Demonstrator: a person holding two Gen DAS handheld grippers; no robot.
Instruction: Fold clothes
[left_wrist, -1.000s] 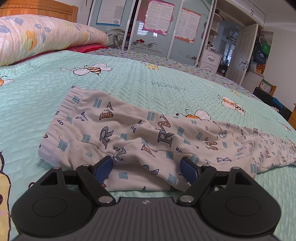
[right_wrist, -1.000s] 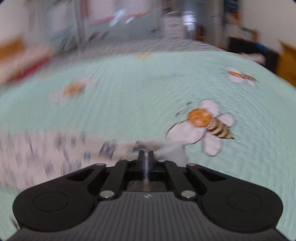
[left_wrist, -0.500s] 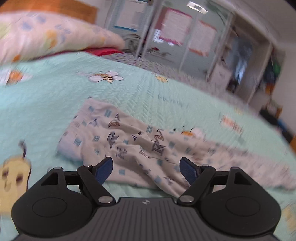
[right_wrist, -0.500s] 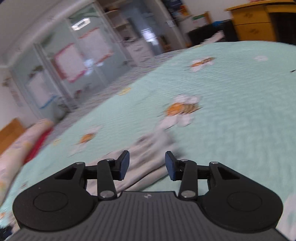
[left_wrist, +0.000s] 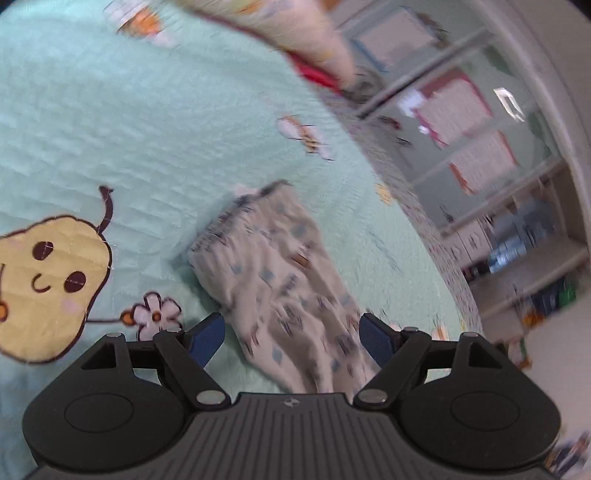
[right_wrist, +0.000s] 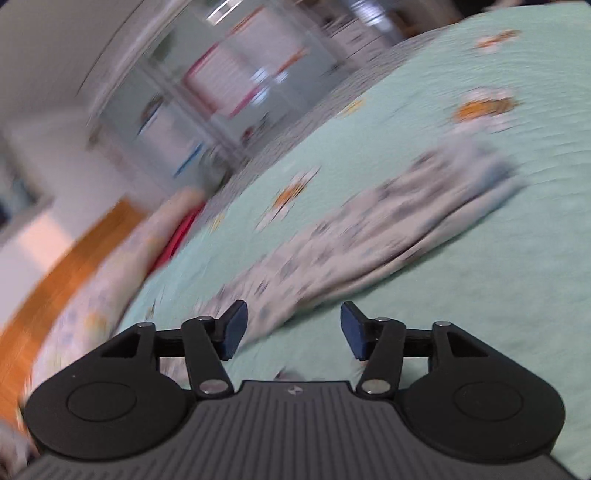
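Note:
Pale printed trousers (left_wrist: 280, 273) lie stretched out on the mint bedspread (left_wrist: 110, 129), their waistband end farthest from the camera in the left wrist view. My left gripper (left_wrist: 291, 339) hovers open over the cloth, its blue pads wide apart and touching nothing. In the blurred, tilted right wrist view the same trousers (right_wrist: 388, 218) run diagonally across the bed. My right gripper (right_wrist: 293, 328) is near one end of them, jaws opening, with only bedspread and a cloth edge between the pads and nothing gripped.
A floral pillow (left_wrist: 288, 29) and a wooden headboard (right_wrist: 55, 266) sit at the head of the bed. A wardrobe with posters (left_wrist: 472, 122) and shelves stands past the bed's far edge. The bedspread (right_wrist: 517, 295) carries bee and pear prints.
The right gripper went from shut on the trouser end to open and let it go, then drew back. Both views have rolled and tilted; the left gripper stayed open and pulled back from the cloth.

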